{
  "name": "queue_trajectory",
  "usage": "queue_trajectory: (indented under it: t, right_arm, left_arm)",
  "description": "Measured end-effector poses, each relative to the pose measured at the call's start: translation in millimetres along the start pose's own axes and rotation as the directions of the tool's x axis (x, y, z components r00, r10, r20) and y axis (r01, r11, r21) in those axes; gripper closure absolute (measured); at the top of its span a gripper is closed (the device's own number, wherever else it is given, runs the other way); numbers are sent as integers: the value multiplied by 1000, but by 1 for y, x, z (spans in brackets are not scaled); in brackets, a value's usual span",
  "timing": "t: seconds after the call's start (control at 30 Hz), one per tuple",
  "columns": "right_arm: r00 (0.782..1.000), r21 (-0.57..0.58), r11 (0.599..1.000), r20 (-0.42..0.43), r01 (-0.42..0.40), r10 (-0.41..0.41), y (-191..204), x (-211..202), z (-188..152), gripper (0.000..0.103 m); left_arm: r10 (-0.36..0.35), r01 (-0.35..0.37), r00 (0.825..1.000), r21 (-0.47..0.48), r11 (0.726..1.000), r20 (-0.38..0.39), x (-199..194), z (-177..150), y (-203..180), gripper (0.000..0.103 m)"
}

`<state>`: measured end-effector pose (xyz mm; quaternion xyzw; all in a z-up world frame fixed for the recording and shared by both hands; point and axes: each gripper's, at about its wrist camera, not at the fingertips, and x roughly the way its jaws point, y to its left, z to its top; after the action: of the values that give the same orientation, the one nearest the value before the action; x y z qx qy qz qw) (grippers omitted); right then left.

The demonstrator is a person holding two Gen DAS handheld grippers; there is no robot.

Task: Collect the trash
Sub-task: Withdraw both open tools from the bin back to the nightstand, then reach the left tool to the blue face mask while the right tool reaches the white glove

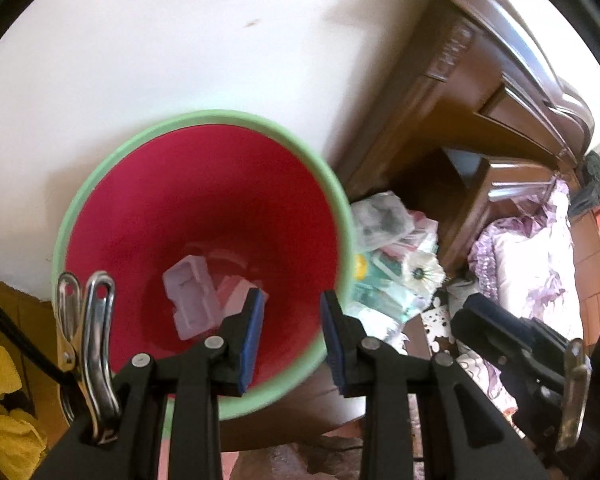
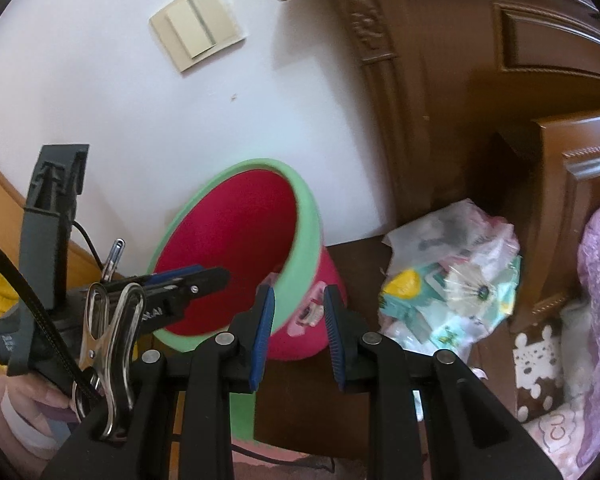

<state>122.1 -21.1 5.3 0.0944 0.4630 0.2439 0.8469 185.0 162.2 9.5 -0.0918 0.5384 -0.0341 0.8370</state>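
The wooden cabinet [image 2: 480,92] and white wall [image 2: 100,120] hem in the red bin [image 2: 236,248] with its green rim, which looks light and stiff, best gripped at the rim; it holds a pale plastic tray [image 1: 192,300]. Beside it, a crinkly bag of trash [image 2: 452,272] lies against the cabinet, likely light, soft and slippery, best pinched at a gathered fold. The left gripper [image 1: 292,332] and right gripper [image 2: 298,322] each stand spread, holding nothing.

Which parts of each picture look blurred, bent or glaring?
Left wrist view: the bin's green rim smears at its right side; glare whitens the wood furniture. Right wrist view: the fisheye bends the wall switch and furniture; the rim is softly blurred.
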Motion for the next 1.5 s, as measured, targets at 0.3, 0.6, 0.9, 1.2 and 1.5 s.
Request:
queue_trajectory:
  t: [0.3,0.6,0.9,1.2,1.5]
  right_arm:
    - [999,40,999,-18,33,-32,-46,-26,-25,77]
    - [996,88,993,-61,77,-72,-96,-40,-59,77]
    - [989,91,990,-104,111,-101,-128,-38,-88,73]
    - [981,136,983,-167,122,-99,-161,-7,-120,72]
    - [975,200,972,-208,125,-83,-183,29,-142,72]
  left_arm:
    - [-18,18,1000,38,999,-20,-7,-23,-49,73]
    - [-23,28,997,72,997,-73,7,-54,-90,72]
    - [-31,40,991,66,997,-131,53,-83,-116,71]
    - [-30,39,985,54,998,-169,117,-105,-127,71]
    - [4,5,984,53,999,-178,170,-109,-124,71]
